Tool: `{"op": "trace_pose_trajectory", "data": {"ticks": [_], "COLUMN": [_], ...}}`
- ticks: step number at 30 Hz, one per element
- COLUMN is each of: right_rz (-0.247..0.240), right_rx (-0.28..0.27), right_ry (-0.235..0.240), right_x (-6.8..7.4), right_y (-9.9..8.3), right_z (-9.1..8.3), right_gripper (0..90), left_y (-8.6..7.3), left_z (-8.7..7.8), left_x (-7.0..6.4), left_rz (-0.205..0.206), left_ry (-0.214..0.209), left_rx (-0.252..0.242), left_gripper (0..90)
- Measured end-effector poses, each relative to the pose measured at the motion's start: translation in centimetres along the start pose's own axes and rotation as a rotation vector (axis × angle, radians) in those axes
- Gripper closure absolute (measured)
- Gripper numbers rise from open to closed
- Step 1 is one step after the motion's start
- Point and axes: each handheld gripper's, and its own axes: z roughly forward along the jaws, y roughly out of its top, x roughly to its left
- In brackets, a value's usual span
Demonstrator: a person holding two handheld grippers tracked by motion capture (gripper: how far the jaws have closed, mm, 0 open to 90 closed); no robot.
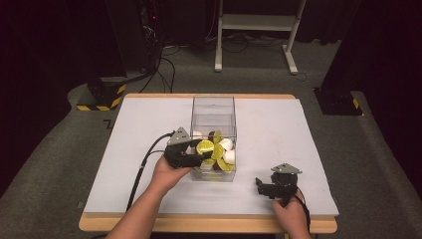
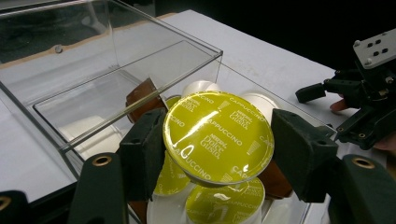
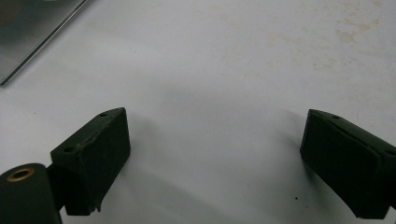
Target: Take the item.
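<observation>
Several coffee capsules lie heaped in the clear box just below the left gripper, whose jaws flank a yellow-lidded capsule, left jaw touching. Right gripper gapes wide, holding nothing.

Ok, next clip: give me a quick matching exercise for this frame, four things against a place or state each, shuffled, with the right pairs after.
Things:
1. left gripper
2. right gripper
3. yellow-lidded capsule
4. clear box

Places or states:
a. stands mid-table, its near end full of capsules
b. jaws wide apart over bare white tabletop
c. sits between two black jaws, above the other capsules
d. at the box's near end, jaws on either side of a capsule

Pairs: 1-d, 2-b, 3-c, 4-a
</observation>
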Motion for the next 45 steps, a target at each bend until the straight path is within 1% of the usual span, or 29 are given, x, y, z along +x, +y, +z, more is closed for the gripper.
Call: {"op": "trace_pose_trajectory", "data": {"ticks": [1, 4, 6, 7, 9, 11, 12, 15, 17, 21, 25, 29, 34, 40, 42, 43, 45], "right_rz": [0.000, 0.001, 0.000, 0.001, -0.001, 0.000, 0.000, 0.000, 0.000, 0.000, 0.000, 0.000, 0.000, 0.000, 0.000, 0.000, 0.000], "right_rx": [0.000, -0.001, 0.000, 0.000, 0.000, 0.000, 0.000, 0.000, -0.001, 0.000, 0.000, 0.000, 0.000, 0.000, 0.000, 0.000, 0.000], "right_ry": [-0.001, -0.001, -0.001, 0.000, -0.001, -0.001, -0.001, -0.001, -0.001, 0.000, 0.000, 0.000, 0.000, -0.001, -0.001, 0.000, 0.000], "right_x": [0.0, 0.0, 0.0, 0.0, 0.0, 0.0, 0.0, 0.0, 0.0, 0.0, 0.0, 0.0, 0.0, 0.0, 0.0, 0.0, 0.0], "right_y": [0.0, 0.0, 0.0, 0.0, 0.0, 0.0, 0.0, 0.0, 0.0, 0.0, 0.0, 0.0, 0.0, 0.0, 0.0, 0.0, 0.0], "right_z": [0.0, 0.0, 0.0, 0.0, 0.0, 0.0, 0.0, 0.0, 0.0, 0.0, 0.0, 0.0, 0.0, 0.0, 0.0, 0.0, 0.0], "right_gripper": [8.2, 8.2, 8.2, 8.2, 8.2, 8.2, 8.2, 8.2, 8.2, 8.2, 8.2, 8.2, 8.2, 8.2, 8.2, 8.2, 8.2], "left_y": [0.1, 0.2, 0.4, 0.4, 0.5, 0.5, 0.6, 0.6, 0.6, 0.6, 0.5, 0.5, 0.4, 0.2, 0.1, 0.1, 0.0], "left_z": [-0.2, -0.6, -0.9, -1.0, -1.4, -1.7, -1.8, -2.3, -2.7, -3.3, -4.0, -4.7, -5.7, -7.0, -7.2, -7.4, -7.7], "left_x": [0.1, 0.1, 0.2, 0.1, 0.3, 0.3, 0.4, 0.6, 0.8, 1.0, 1.4, 1.7, 2.2, 3.3, 3.7, 3.9, 4.2], "left_rz": [0.010, 0.004, 0.013, 0.006, 0.018, 0.008, 0.018, 0.010, 0.016, 0.005, 0.012, 0.003, 0.004, 0.000, -0.010, -0.005, -0.013], "left_ry": [-0.001, 0.001, 0.000, 0.004, 0.005, 0.010, 0.009, 0.015, 0.018, 0.029, 0.036, 0.046, 0.058, 0.091, 0.099, 0.104, 0.115], "left_rx": [0.005, -0.008, -0.009, -0.014, -0.013, -0.023, -0.019, -0.029, -0.029, -0.040, -0.039, -0.048, -0.052, -0.054, -0.058, -0.054, -0.059], "left_gripper": [37.4, 37.4, 37.4, 37.4, 37.4, 37.4, 37.4, 37.4, 37.5, 37.5, 37.5, 37.5, 37.5, 37.5, 37.5, 37.5, 37.5]}}
